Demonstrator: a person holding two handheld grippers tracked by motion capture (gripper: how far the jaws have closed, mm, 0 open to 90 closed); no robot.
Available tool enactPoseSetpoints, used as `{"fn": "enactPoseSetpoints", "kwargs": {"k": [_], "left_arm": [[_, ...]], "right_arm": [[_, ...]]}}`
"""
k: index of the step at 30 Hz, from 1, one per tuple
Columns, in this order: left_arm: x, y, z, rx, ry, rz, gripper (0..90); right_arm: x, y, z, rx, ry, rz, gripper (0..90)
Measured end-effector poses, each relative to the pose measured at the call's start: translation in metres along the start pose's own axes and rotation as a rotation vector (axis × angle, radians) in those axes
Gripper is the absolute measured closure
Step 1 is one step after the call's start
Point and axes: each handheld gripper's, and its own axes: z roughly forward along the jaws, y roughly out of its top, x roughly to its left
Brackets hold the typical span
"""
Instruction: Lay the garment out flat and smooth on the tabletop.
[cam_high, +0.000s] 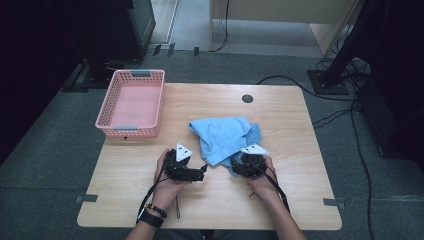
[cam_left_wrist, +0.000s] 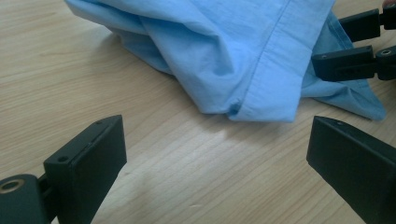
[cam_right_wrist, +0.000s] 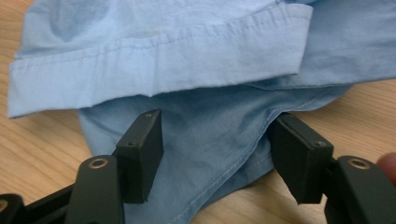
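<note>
A crumpled light blue shirt (cam_high: 225, 135) lies in the middle of the wooden table (cam_high: 280, 200). My left gripper (cam_high: 202, 171) rests low at its front left, pointing right at it. Its jaws (cam_left_wrist: 215, 135) stand wide open over bare wood, and the shirt's hemmed corner (cam_left_wrist: 261, 107) lies just beyond them. My right gripper (cam_high: 239, 165) is at the shirt's front edge. Its jaws (cam_right_wrist: 219, 144) are open and straddle a lower fold of the shirt (cam_right_wrist: 210, 135), under a stitched hem (cam_right_wrist: 154, 70). The right gripper's fingers (cam_left_wrist: 345, 63) reach into the cloth from the far side.
An empty pink plastic basket (cam_high: 156, 97) stands at the table's back left corner. A dark round cable hole (cam_high: 247, 98) sits near the back edge. Black stands and cables (cam_high: 330, 80) are on the floor to the right and behind.
</note>
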Motion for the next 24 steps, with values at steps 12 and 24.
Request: {"fn": "enactPoseSetpoints", "kwargs": {"k": [12,24], "left_arm": [[-0.006,-0.002,0.021,0.046,-0.001,0.01,6.3],[-0.008,0.0,0.03,0.067,0.04,0.031,25.1]], "right_arm": [[0.015,0.001,0.002,-0.006,0.036,-0.029,45.0],[0.016,0.0,0.002,-0.015,0.038,-0.035,45.1]]}}
